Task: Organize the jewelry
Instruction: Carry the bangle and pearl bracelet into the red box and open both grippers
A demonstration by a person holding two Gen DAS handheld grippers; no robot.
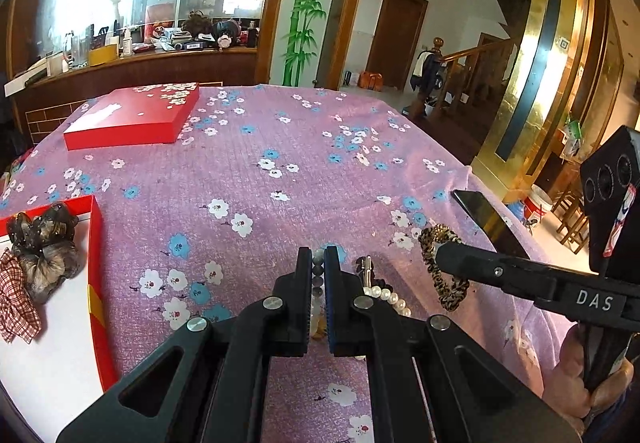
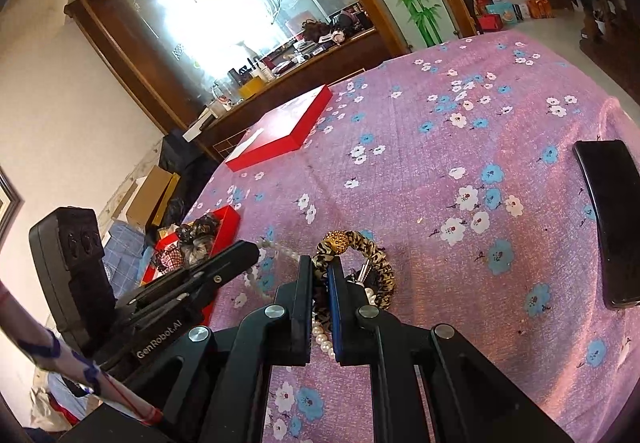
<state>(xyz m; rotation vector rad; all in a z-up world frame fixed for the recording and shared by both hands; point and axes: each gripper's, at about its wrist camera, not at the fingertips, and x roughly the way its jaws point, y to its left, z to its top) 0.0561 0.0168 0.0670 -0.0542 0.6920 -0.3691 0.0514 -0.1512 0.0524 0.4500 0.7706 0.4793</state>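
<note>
At the far left, near me, I see the open red box (image 1: 96, 283) with its white floor. It holds a brown gauzy scrunchie (image 1: 48, 247), ruffled and studded with small stones, and a red-checked cloth scrunchie (image 1: 16, 299) lying against it. Farther back on the left lies the flat red lid (image 1: 132, 119), printed with pale blossoms, resting on the desk (image 1: 260, 203) under its lilac cloth of blue and white flowers.

In the middle, my left claw (image 1: 318, 267) is clamped together on a bead bracelet (image 1: 318, 275). Its round grey stone beads run in a line between the pads, long axis pointing away from me, with paler amber beads nearer the camera.

Just right of that, a strand of white pearls (image 1: 390, 297) curves on the cloth toward the near right, beside a small silvery clasp (image 1: 366, 265) and something dark that I cannot make out.

Further right, my right claw (image 2: 320, 275) is closed on a leopard-print scrunchie (image 2: 376, 263), a soft fabric ring with a gold beaded knob (image 2: 336, 241) at its top. The ring stands roughly on edge, its far part lifted toward the far side of the desk.

At the far right, a black glossy phone (image 2: 612, 219) lies flat near the desk edge, long axis running near to far.
</note>
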